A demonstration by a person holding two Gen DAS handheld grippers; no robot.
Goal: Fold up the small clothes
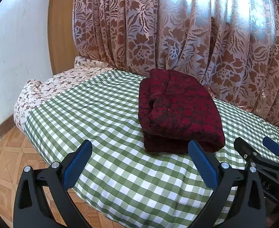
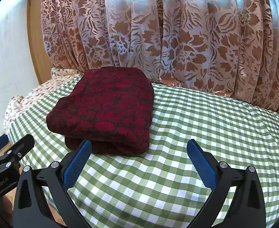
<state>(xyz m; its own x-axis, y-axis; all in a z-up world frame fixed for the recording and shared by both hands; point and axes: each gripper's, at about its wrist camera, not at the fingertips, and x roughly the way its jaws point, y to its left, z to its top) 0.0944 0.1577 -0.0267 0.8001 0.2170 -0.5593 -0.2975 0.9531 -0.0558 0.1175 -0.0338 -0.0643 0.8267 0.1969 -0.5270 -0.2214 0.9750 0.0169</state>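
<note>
A dark red fuzzy garment (image 1: 179, 112) lies folded into a thick rectangle on the green-and-white checked cloth (image 1: 105, 114). It also shows in the right wrist view (image 2: 105, 110). My left gripper (image 1: 139, 148) is open and empty, just in front of the garment's near edge. My right gripper (image 2: 139, 148) is open and empty, in front of the garment's near right corner. The right gripper shows at the right edge of the left wrist view (image 1: 257, 146). The left gripper shows at the left edge of the right wrist view (image 2: 14, 142).
A floral brown-and-pink curtain (image 1: 177, 28) hangs right behind the bed. A flowered sheet (image 1: 50, 87) covers the bed's far left end. A white wall (image 1: 12, 57) and parquet floor (image 1: 4, 161) lie to the left.
</note>
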